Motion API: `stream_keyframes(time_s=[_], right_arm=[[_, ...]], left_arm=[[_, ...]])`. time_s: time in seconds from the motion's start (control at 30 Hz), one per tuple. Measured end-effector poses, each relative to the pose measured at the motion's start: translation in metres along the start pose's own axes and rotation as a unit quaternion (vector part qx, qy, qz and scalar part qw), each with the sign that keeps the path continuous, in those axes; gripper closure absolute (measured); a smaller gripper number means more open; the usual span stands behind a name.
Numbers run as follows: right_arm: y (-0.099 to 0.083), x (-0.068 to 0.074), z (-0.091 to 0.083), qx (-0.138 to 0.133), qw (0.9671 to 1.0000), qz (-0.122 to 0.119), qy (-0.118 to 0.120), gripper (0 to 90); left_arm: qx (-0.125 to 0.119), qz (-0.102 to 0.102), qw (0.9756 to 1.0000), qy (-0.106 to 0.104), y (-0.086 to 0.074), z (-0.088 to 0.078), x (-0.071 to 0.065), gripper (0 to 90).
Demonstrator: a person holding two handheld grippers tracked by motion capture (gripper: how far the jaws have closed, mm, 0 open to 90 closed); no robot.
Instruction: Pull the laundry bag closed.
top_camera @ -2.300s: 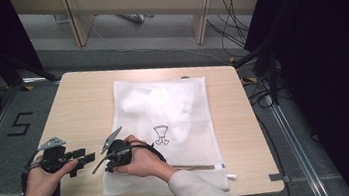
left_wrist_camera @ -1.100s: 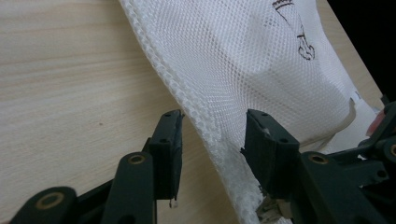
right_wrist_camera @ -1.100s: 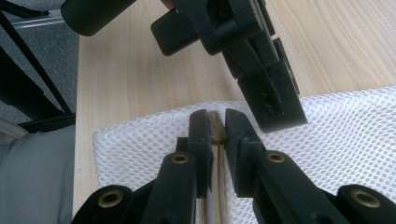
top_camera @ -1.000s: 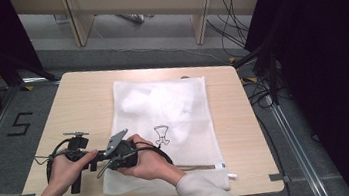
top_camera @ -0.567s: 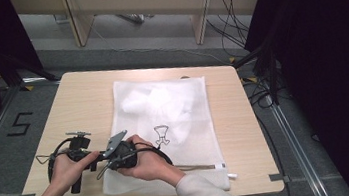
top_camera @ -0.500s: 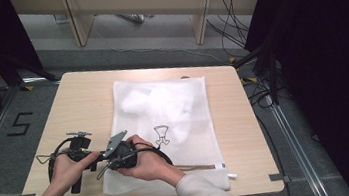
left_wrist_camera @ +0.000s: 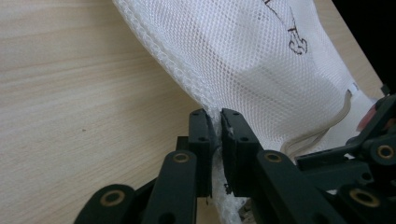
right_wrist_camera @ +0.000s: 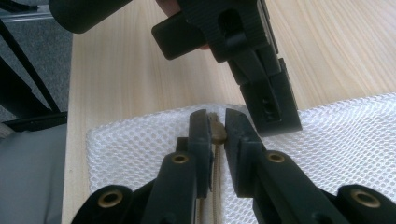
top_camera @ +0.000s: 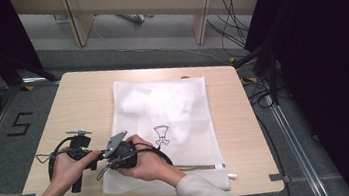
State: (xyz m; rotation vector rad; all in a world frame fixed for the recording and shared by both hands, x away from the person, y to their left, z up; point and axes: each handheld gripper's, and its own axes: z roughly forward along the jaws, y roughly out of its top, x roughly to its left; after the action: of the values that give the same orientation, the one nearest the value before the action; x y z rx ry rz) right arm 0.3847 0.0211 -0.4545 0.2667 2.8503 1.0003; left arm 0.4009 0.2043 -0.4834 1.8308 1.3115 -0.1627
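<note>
A white mesh bag point(top_camera: 164, 109) with a small black drawing lies flat on the wooden table point(top_camera: 77, 105). My left gripper point(left_wrist_camera: 218, 122) has just closed its jaws on the bag's seamed edge point(left_wrist_camera: 163, 56) near the front left corner, and mesh is pinched between its pads. Right beside it, my right gripper point(right_wrist_camera: 217, 122) is shut on the tan zipper pull point(right_wrist_camera: 217, 131) at the end of the zipper. In the high view both grippers meet at that corner, left gripper point(top_camera: 101, 155) and right gripper point(top_camera: 108, 165). The left gripper point(right_wrist_camera: 271, 102) comes in from above in the right gripper view.
The zipper point(top_camera: 198, 166) runs along the bag's front edge to a white tab point(top_camera: 231, 175) at the right. Bare table lies left of the bag. Floor, cables point(top_camera: 262, 92) and desk legs surround the table.
My left hand has moved right from the table's left side to the bag's corner next to the right gripper, then kept still. The right hand has stayed put.
</note>
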Motion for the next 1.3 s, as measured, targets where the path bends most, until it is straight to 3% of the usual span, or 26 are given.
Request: stream_keyframes(time_s=[0.17, 0.27, 0.6, 0.83, 0.97, 1.13, 1.3], right_arm=[[0.0, 0.0, 0.001, -0.002, 1.0, -0.003, -0.004, 82.1], [0.0, 0.001, 0.001, -0.002, 1.0, -0.005, -0.006, 82.2], [0.001, 0.005, 0.005, 0.003, 0.9998, -0.015, -0.009, 82.2], [0.002, 0.005, 0.003, 0.001, 0.9997, -0.022, -0.013, 82.2], [0.002, 0.005, 0.004, -0.004, 0.9996, -0.022, -0.014, 82.2], [0.001, 0.005, 0.004, -0.003, 0.9996, -0.024, -0.013, 82.2], [0.001, 0.006, 0.003, -0.003, 0.9998, -0.015, -0.013, 82.2]], left_arm=[[0.004, -0.019, 0.9998, -0.01, -0.001, -0.001, 0.001, 72.5], [0.004, -0.025, 0.9997, -0.005, -0.002, 0.0, 0.0, 71.3], [0.012, -0.033, 0.9994, -0.005, 0.0, 0.011, 0.004, 67.2], [0.018, -0.04, 0.9991, -0.001, 0.001, 0.014, 0.005, 70.2], [0.021, -0.046, 0.9987, -0.003, 0.002, 0.017, 0.005, 65.5], [0.026, -0.036, 0.999, 0.0, 0.002, 0.019, 0.005, 69.4], [0.03, -0.024, 0.9992, 0.006, 0.003, 0.016, 0.004, 82.2]])
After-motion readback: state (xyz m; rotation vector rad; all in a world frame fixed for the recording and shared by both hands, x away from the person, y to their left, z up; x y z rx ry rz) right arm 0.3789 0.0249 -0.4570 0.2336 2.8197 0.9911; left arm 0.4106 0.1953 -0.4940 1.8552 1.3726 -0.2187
